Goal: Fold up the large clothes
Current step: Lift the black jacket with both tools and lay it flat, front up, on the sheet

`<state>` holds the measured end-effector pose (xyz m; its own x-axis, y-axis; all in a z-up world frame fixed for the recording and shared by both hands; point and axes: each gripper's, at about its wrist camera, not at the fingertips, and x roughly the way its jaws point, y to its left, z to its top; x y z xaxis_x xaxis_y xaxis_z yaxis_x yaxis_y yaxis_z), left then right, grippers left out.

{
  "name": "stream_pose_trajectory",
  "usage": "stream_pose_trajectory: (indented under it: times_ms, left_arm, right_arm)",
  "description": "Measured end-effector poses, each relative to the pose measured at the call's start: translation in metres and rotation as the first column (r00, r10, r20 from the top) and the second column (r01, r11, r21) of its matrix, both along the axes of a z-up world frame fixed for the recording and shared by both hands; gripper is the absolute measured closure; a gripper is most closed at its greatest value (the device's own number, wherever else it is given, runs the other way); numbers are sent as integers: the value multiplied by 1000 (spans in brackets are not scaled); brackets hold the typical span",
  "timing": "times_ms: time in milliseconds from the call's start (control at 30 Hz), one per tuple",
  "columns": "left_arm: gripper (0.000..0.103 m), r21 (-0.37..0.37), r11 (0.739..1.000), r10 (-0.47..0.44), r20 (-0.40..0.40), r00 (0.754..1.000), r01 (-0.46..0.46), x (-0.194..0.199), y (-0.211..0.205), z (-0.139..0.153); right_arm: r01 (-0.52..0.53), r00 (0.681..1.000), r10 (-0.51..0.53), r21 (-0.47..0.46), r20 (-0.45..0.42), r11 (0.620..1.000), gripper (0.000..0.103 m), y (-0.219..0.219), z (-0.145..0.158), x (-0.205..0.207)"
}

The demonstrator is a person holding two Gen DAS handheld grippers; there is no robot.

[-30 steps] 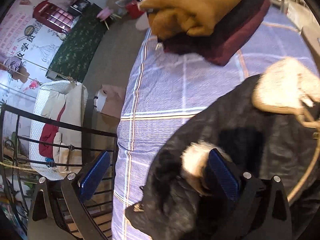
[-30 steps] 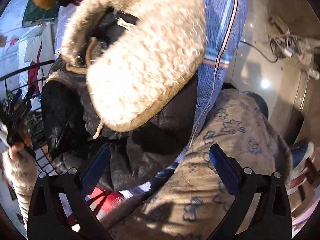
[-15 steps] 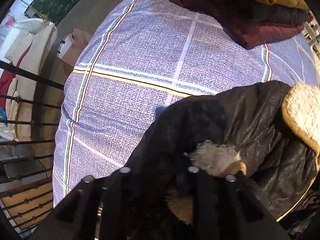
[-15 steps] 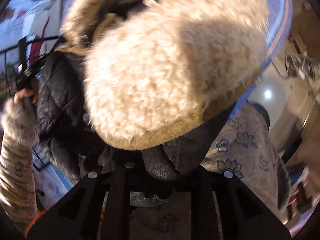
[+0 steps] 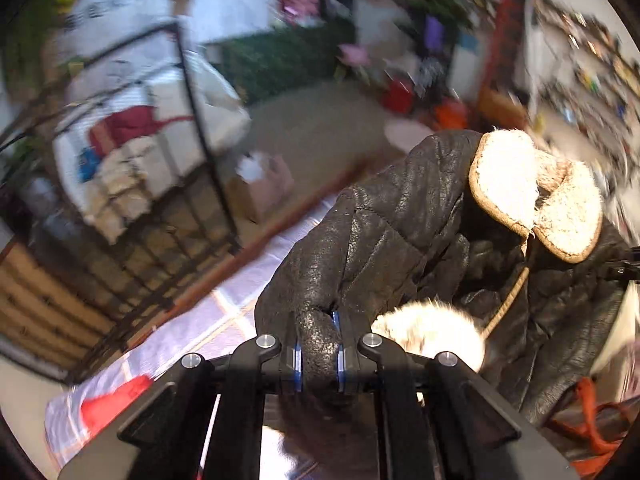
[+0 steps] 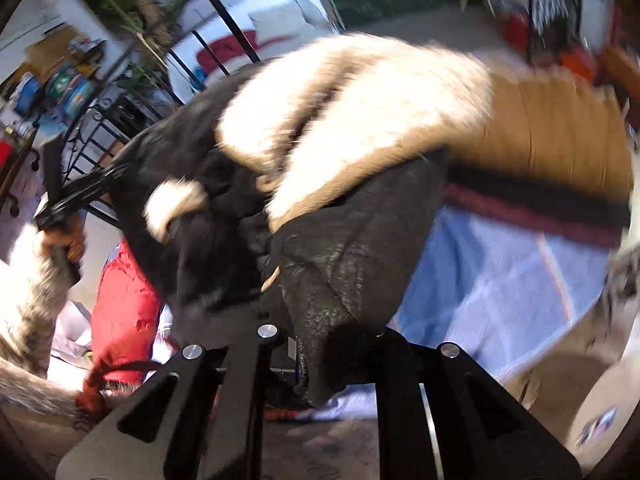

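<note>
- Clamped now on a fold of black leather: left gripper (image 5: 319, 354), blue pads pressed tight to either side of the pinched jacket (image 5: 400, 216); a second ago stood wide apart over the cloth
- Likewise shut on the jacket's edge: right gripper (image 6: 312, 360), fingers together round a dark flap, where before hung open above the collar
- Lifted off the bed (image 6: 500, 276) between both grips, no longer lying flat on the checked sheet; judged the start of a shake-out or spread before the first fold
- Heavy, crinkled, slightly glossy leather, stiff at the seams, likely to hang in thick folds rather than drape
- Cream fleece collar (image 5: 532, 196), woolly and bulky, edged in tan; small fleece cuff (image 5: 432, 332) just beside the left fingers
- Tan cord dangling from the collar, loose
- Farther off on the bed: stack of folded clothes (image 6: 560, 148), ochre over black over maroon, soft and thick
- Beyond, black iron rail (image 5: 192, 128) and blurred room
</note>
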<state>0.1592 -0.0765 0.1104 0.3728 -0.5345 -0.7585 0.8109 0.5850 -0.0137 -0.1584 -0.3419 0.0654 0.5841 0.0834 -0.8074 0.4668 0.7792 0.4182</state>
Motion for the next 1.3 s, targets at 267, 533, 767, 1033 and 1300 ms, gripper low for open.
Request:
stream_pose_trajectory:
  times_ms: [267, 533, 767, 1033, 1300]
  left_arm:
    - [92, -102, 986, 152, 180, 972, -135, -126, 114, 104]
    - [92, -274, 929, 305, 190, 933, -248, -159, 187, 163]
    - [65, -133, 869, 488, 71, 870, -476, -52, 199, 51]
    - [32, 131, 732, 679, -57, 732, -668, -1, 203, -118]
    - [24, 241, 679, 734, -181, 655, -694, -58, 231, -187]
  right_arm:
    - [-160, 909, 170, -58, 379, 985, 91, -23, 128, 26]
    - [-252, 742, 330, -213, 583, 944, 91, -44, 215, 27]
    - [-189, 937, 214, -116, 276, 975, 21, -48, 84, 229]
    - [-35, 989, 74, 275, -131, 961, 9, -12, -168, 239]
    - [-6, 944, 129, 377, -303, 926, 9, 48, -250, 165]
